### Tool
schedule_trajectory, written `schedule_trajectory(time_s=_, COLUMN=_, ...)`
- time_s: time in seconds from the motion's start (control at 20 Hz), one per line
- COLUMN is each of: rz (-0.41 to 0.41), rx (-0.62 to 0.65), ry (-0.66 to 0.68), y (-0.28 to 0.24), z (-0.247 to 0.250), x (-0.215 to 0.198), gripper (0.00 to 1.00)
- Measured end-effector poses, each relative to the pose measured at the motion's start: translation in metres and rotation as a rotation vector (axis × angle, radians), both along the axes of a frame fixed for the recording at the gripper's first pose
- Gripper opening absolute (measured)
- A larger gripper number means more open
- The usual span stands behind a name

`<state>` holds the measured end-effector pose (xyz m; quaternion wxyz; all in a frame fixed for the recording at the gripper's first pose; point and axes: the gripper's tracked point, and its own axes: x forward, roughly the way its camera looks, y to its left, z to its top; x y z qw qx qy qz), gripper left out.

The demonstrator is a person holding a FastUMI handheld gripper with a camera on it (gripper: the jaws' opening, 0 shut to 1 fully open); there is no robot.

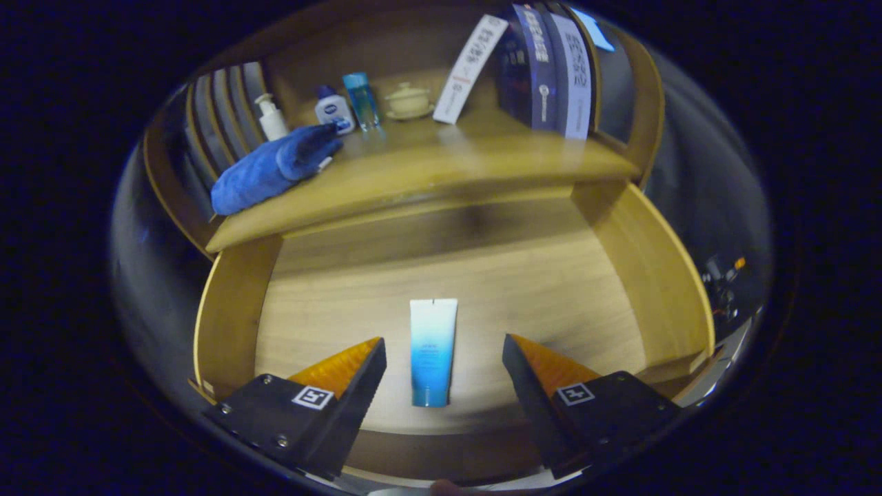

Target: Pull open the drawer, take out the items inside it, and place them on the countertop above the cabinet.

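Observation:
The wooden drawer [227,317] stands pulled out below me, its floor in plain sight. A white-to-blue tube [433,351] lies flat on that floor, cap end towards me. My gripper [444,344] hovers open above the drawer, one finger on each side of the tube, neither touching it. The countertop [448,172] above the cabinet lies beyond the fingers. On it rests a rolled blue towel [275,167].
At the back of the countertop stand a white pump bottle [271,118], a small white bottle with a blue cap [334,110], a clear blue bottle [362,100] and a cream lidded pot [408,101]. Leaning boxes [548,69] occupy its right end. The drawer's right wall [654,275] rises beside the right finger.

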<state>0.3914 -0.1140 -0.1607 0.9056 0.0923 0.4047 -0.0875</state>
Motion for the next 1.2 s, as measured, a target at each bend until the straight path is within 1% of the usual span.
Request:
schedule_trajectory(time_s=0.05, rz=-0.009, rx=0.022, ry=0.028, y=0.002, z=-0.004, x=-0.002, gripper=1.00)
schedule_trajectory(time_s=0.1, rz=-0.019, rx=0.010, ry=0.050, y=0.001, z=-0.011, x=0.000, gripper=1.00)
schedule_trajectory(time_s=0.2, rz=-0.009, rx=-0.031, ry=0.101, y=0.002, z=-0.024, x=0.003, gripper=1.00)
schedule_trajectory(time_s=0.3, rz=-0.017, rx=-0.048, ry=0.133, y=0.001, z=-0.035, x=0.006, gripper=0.79)
schedule_trajectory(time_s=0.4, rz=-0.051, rx=-0.042, ry=0.210, y=-0.001, z=-0.046, x=-0.001, gripper=0.76)
schedule_trajectory(time_s=0.45, rz=-0.046, rx=-0.060, ry=0.236, y=-0.004, z=-0.051, x=-0.001, gripper=0.64)
schedule_trajectory(time_s=0.5, rz=-0.045, rx=-0.082, ry=0.224, y=-0.006, z=-0.045, x=0.000, gripper=0.53)
schedule_trajectory(time_s=0.55, rz=-0.027, rx=-0.095, ry=0.232, y=-0.006, z=-0.050, x=0.001, gripper=0.43)
schedule_trajectory(time_s=0.65, rz=-0.029, rx=-0.136, ry=0.203, y=-0.008, z=-0.045, x=0.000, gripper=0.43)
schedule_trajectory(time_s=0.7, rz=-0.019, rx=-0.159, ry=0.184, y=-0.011, z=-0.041, x=-0.001, gripper=0.37)
schedule_trajectory(time_s=0.75, rz=-0.012, rx=-0.152, ry=0.147, y=-0.011, z=-0.035, x=-0.001, gripper=0.37)
schedule_trajectory(time_s=0.8, rz=-0.019, rx=-0.113, ry=0.109, y=-0.009, z=-0.028, x=-0.003, gripper=0.37)
schedule_trajectory(time_s=0.85, rz=-0.049, rx=-0.045, ry=0.070, y=-0.004, z=-0.022, x=-0.004, gripper=0.37)
schedule_trajectory(time_s=0.9, rz=-0.061, rx=0.028, ry=0.041, y=0.001, z=-0.016, x=-0.005, gripper=0.36)
schedule_trajectory(time_s=0.95, rz=-0.061, rx=0.083, ry=0.011, y=0.008, z=-0.010, x=-0.006, gripper=0.37)
schedule_trajectory(time_s=1.0, rz=-0.049, rx=0.108, ry=-0.011, y=0.014, z=-0.005, x=-0.011, gripper=0.37)
schedule_trajectory(time_s=1.1, rz=-0.021, rx=0.080, ry=-0.063, y=0.013, z=0.008, x=-0.015, gripper=0.37)
schedule_trajectory(time_s=1.2, rz=0.016, rx=0.060, ry=-0.159, y=0.019, z=0.031, x=-0.013, gripper=0.37)
